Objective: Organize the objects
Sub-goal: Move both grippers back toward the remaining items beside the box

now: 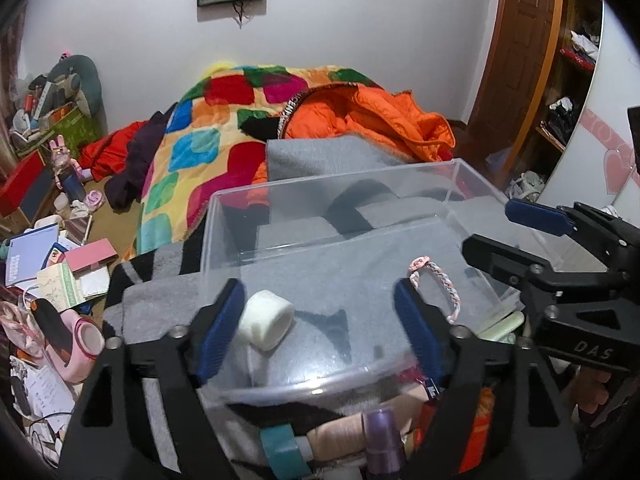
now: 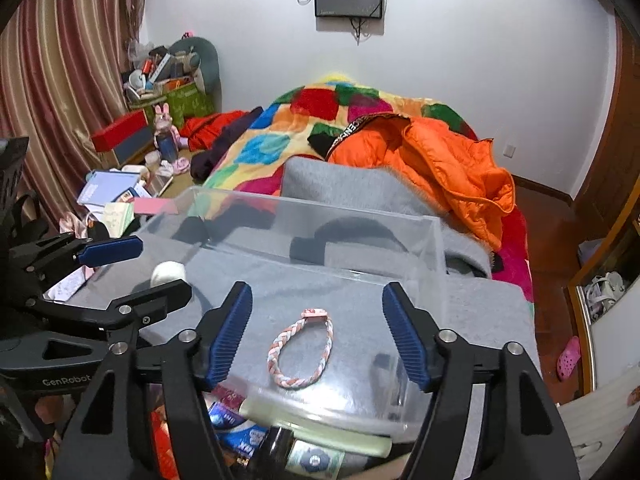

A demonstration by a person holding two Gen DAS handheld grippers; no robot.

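A clear plastic box stands on a grey cloth on the bed. Inside lie a white tape roll at the left and a pink-white braided bracelet at the right. My left gripper is open above the box, its left finger right by the roll. My right gripper is open and empty over the bracelet; it also shows in the left wrist view. The left gripper shows in the right wrist view.
Small items lie in front of the box: a purple bottle, a teal tape roll, a dark jar, packets. A colourful blanket and an orange jacket lie behind. Cluttered papers lie at left, shelves at right.
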